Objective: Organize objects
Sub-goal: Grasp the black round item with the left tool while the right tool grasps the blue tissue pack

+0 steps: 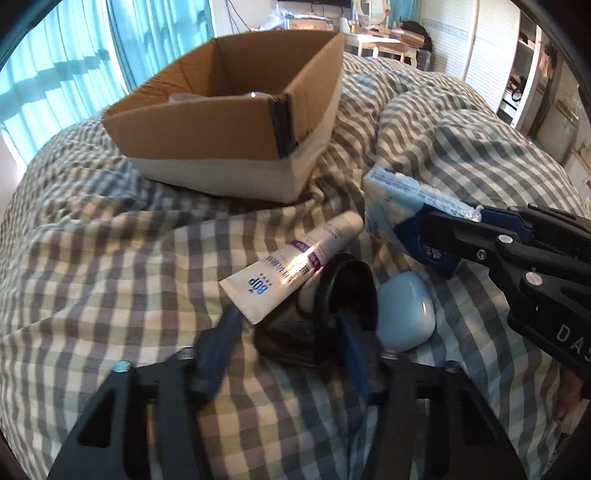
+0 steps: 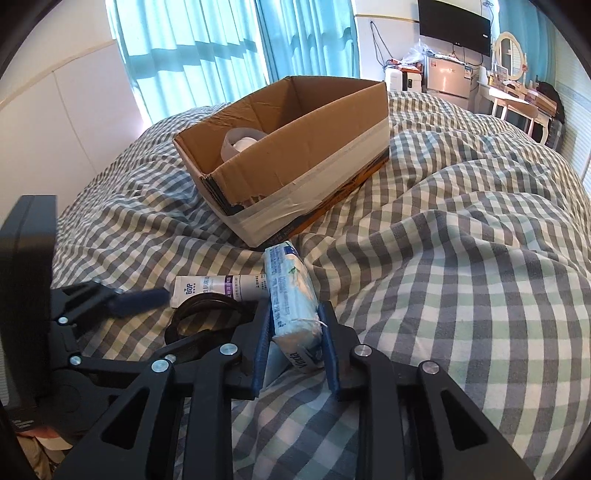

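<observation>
A cardboard box [image 1: 236, 122] stands open on the checked bedspread; it also shows in the right wrist view [image 2: 295, 162], with a roll of tape [image 2: 240, 142] inside. My right gripper [image 2: 295, 317] is shut on a blue tissue pack [image 2: 293, 299], which also shows in the left wrist view [image 1: 402, 206]. My left gripper [image 1: 284, 325] is open around a black round lid-like object [image 1: 340, 295]. A white BOP tube [image 1: 291, 266] lies across it. A light blue case [image 1: 406, 314] lies to its right.
The checked quilt [image 2: 461, 258] is rumpled, with a raised fold right of the box. Blue curtains [image 2: 221, 48] hang behind the bed. A desk, fridge and TV [image 2: 454, 22] stand at the far wall.
</observation>
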Available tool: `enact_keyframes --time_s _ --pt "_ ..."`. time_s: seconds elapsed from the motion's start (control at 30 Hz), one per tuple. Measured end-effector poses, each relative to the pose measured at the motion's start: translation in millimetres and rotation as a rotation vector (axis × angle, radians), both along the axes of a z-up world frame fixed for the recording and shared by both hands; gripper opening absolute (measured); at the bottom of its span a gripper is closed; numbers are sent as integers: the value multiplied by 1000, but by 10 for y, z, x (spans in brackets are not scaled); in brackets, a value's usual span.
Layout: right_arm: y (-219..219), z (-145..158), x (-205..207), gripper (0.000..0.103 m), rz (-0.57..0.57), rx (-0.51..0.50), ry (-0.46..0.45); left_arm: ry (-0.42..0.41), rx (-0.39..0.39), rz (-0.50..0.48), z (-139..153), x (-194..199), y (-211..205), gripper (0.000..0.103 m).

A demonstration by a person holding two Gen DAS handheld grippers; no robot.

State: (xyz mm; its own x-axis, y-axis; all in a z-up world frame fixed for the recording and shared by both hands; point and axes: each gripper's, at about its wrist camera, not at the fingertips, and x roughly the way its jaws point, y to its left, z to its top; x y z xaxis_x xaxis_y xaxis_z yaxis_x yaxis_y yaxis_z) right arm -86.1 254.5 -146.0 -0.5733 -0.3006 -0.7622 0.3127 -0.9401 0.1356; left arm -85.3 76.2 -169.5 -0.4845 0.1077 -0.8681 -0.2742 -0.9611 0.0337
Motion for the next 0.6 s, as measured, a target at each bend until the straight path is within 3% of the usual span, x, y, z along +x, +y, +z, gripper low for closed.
enact_keyframes --time_s 0.13,0.27,0.6 --pt "5 2 5 25 -2 -4 5 -10 -22 13 -19 -2 22 39" --pt "5 10 17 25 -4 1 8 -4 24 44 31 51 -86 23" --pt "-9 79 108 24 -30 40 69 58 98 56 288 232 -271 19"
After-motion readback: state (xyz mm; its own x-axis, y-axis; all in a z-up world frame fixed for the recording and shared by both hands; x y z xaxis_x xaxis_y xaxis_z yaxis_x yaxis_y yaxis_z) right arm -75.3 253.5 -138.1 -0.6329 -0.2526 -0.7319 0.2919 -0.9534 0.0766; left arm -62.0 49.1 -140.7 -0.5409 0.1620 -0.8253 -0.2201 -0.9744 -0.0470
